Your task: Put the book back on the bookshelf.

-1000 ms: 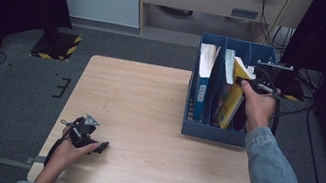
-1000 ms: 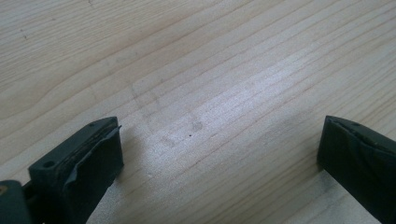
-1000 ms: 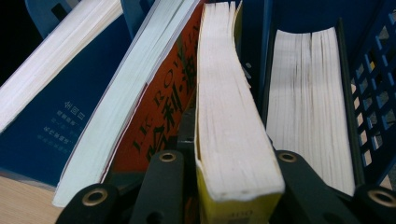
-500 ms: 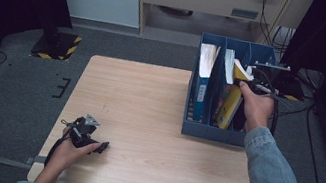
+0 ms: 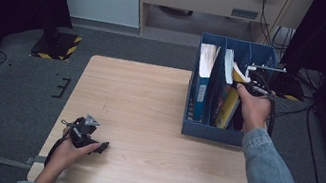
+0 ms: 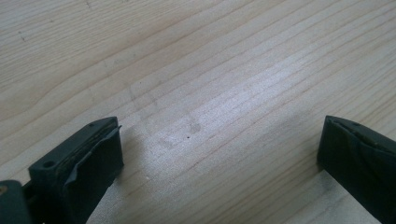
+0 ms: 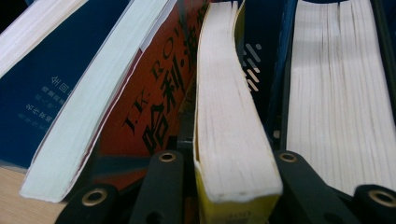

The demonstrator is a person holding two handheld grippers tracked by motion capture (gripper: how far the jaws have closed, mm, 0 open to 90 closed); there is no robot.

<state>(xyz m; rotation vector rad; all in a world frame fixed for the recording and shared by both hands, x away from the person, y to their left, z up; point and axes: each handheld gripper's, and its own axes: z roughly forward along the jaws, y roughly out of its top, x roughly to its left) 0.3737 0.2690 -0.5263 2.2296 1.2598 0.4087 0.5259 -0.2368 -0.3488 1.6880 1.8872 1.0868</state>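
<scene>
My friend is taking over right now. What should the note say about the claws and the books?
Right claw: shut on the yellow book, gripping its lower edge, one jaw on each side. The book leans in the middle slot of the blue rack.
Left claw: open, holding nothing, low over the table near its front left corner.
Other books: a red book leans beside the yellow one; more stand in the neighbouring slots.
Done: the yellow book is gripped.
Left: I cannot tell whether it is going in or coming out. Probably finish that move, then let go.

Books (image 5: 228, 100) in rack (image 5: 210, 130), table (image 5: 146, 119) right.
</scene>
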